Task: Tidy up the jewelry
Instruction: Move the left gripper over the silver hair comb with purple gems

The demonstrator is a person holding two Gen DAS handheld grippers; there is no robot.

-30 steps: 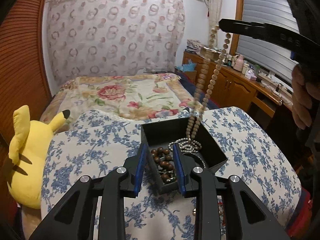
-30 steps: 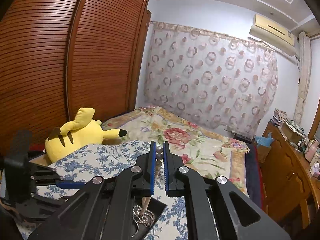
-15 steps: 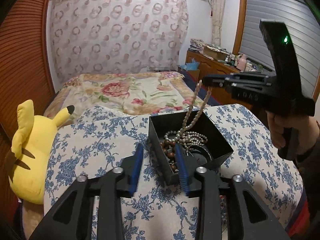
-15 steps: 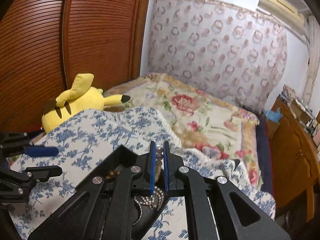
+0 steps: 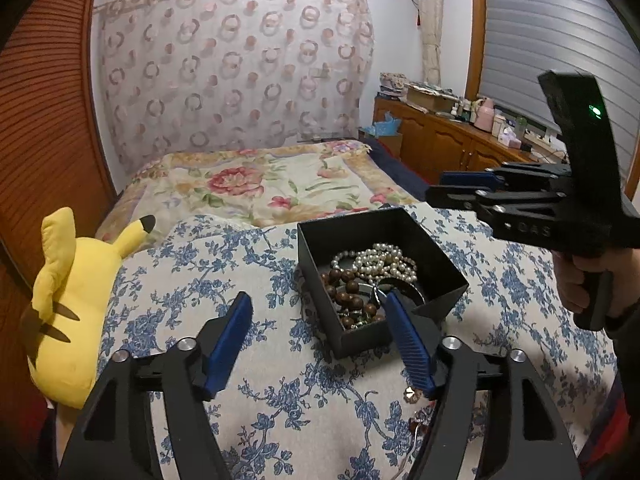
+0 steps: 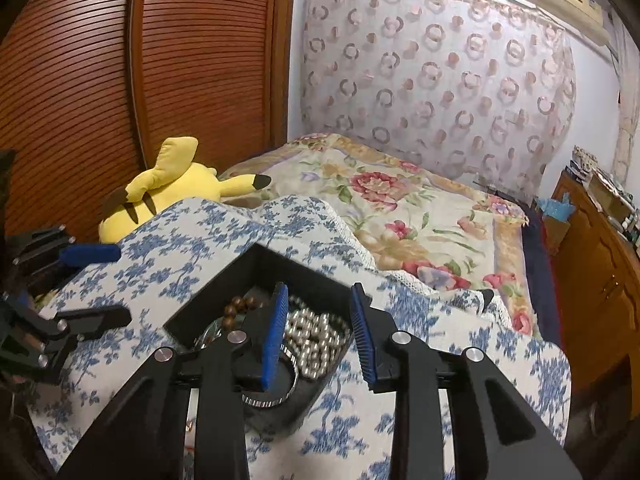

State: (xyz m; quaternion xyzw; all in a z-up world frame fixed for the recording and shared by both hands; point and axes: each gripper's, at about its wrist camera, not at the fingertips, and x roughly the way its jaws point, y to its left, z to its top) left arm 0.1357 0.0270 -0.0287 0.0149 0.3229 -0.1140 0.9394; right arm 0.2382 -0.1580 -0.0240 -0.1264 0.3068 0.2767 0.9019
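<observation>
Bedding in blue floral print (image 5: 256, 380) is seen as the work surface, with a yellow plush toy (image 5: 68, 304) at its left edge. Near the centre a black box (image 5: 424, 240) is set open-topped on the cloth. Inside it a white pearl strand (image 5: 380, 260) is piled toward the far right, dark wooden beads (image 5: 348, 292) are laid along the near left, and a dark round item is partly hidden beneath them.

The left gripper (image 5: 318, 344) is held wide open and empty, its right finger close by the box's near corner. The right gripper (image 6: 320, 332) is also spread and empty, poised over the far right of the box, above the pearls.

Most pieces are judged already boxed. A few small items (image 5: 412, 394) are noted on the cloth near the left gripper's right finger, too small to identify; these are judged still to be collected.
</observation>
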